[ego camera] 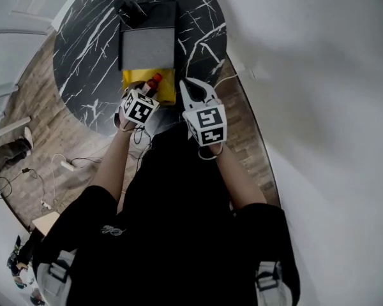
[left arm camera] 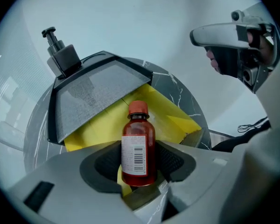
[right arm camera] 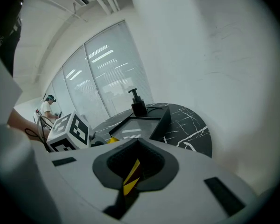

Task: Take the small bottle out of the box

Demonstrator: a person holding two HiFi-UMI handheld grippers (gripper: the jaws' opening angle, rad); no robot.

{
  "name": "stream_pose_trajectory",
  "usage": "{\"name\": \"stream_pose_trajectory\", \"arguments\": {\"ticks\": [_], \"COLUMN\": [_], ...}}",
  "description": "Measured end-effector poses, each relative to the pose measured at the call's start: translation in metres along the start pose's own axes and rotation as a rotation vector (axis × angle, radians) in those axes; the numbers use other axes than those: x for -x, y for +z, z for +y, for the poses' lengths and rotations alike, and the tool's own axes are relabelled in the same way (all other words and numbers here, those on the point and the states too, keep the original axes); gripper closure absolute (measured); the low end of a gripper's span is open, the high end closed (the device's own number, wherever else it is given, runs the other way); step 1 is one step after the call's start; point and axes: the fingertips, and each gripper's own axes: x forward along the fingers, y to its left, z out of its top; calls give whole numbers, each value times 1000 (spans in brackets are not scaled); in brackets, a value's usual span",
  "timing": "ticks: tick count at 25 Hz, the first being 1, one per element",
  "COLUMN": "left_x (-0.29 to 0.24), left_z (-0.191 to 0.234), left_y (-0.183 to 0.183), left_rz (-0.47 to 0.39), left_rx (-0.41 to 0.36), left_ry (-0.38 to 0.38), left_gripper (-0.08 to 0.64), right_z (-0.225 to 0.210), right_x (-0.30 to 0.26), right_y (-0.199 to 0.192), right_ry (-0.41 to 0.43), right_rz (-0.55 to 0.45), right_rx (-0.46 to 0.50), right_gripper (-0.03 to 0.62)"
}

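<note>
The left tool [left arm camera: 139, 167] is clenched on the bottle [left arm camera: 138, 146]. Its pads press the lower half of the label from either side, and the red cap stands upright beyond them. The yellow box [left arm camera: 170, 113] lies open just ahead of and below the jaws, with a bit of yellow showing under the bottle's base.

I judge the lift-out to be the step in hand. It wants a straight pull up and back toward the person, with the bottle kept upright so the smooth label does not slide through the pads. Because the grip sits low on the bottle, a tilt could lever it loose, so a steady squeeze matters.

Off to the right, the right tool [right arm camera: 130, 174] has its jaws drawn together. A yellow sliver shows in the slit, and I cannot tell whether it is pinched or merely behind.

Farther ahead on the counter [left arm camera: 175, 84] stands a grey tray [left arm camera: 91, 97]. The bottle is best set down short of it.
</note>
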Motion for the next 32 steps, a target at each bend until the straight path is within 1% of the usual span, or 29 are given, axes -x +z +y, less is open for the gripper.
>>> {"name": "stream_pose_trajectory", "arguments": {"ticks": [3,6,13,18,27,30,32], "left_x": [8,20,55,86,143,158,169], "left_z": [2,5,8,13,24,20,19], "left_y": [7,12,28,36,40,42,43], "left_rz": [-48,-100,-252,-363,-557,-599,-633], "left_rx": [20,65,171,237,372,404,426], "left_ry": [22,43,74,128,230,242,268], "left_gripper": [351,351,351,351,351,351,351], "right_z": [1,5,24,46,78,86,91], "right_x": [0,-2,-4,-3,-3,5,11], "right_y": [-2,-1,15,31,59,74,85], "right_ry": [10,32,85,137,203,216,216], "right_rz": [-3,1,-19,-32,-100,-154,-193], "right_rx": [21,41,84,132,217,237,254], "right_gripper": [597,597,597,597,597,597,597]}}
